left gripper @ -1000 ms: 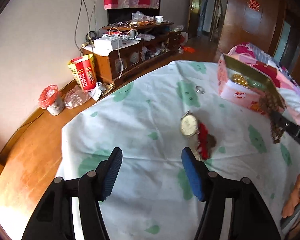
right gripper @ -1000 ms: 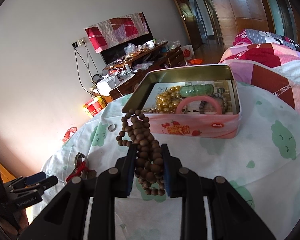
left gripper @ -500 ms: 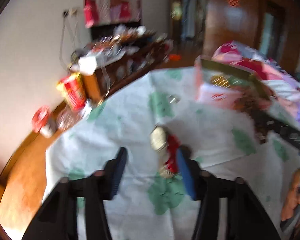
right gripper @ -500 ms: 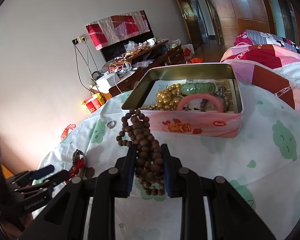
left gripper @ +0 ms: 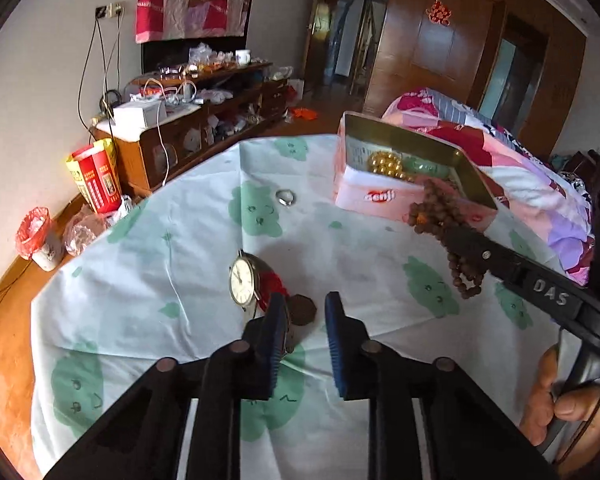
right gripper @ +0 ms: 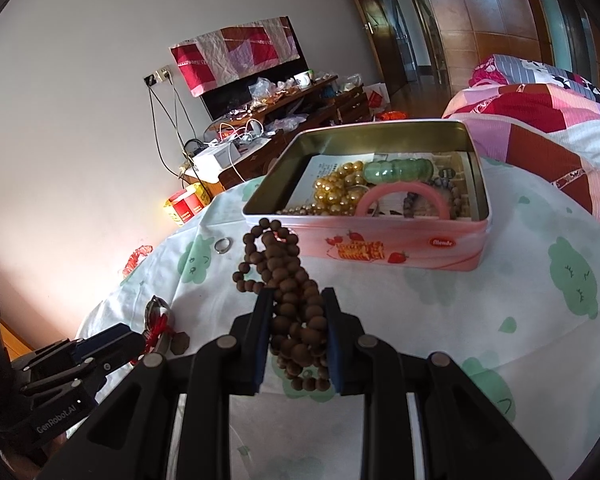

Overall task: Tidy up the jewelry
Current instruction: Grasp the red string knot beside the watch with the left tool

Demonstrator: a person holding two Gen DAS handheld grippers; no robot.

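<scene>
My right gripper (right gripper: 296,344) is shut on a brown wooden bead string (right gripper: 288,292), held above the cloth just in front of the open pink tin (right gripper: 400,240). The tin holds gold beads (right gripper: 336,192), a green bracelet and a pink bangle. The beads also hang from it in the left wrist view (left gripper: 440,212). My left gripper (left gripper: 302,332) is open, low over the cloth, its fingers around a brown disc (left gripper: 302,310) beside a gold watch (left gripper: 242,282) with a red cord. A silver ring (left gripper: 286,197) lies further back.
The table has a white cloth with green prints (left gripper: 160,248). A bed with a patchwork quilt (right gripper: 540,112) lies to the right. A cluttered wooden cabinet (left gripper: 188,132), a red-yellow box (left gripper: 96,180) and a bin stand on the floor at left.
My left gripper has moved forward and right to the watch and narrowed its opening. The right gripper has held the beads nearly still before the tin.
</scene>
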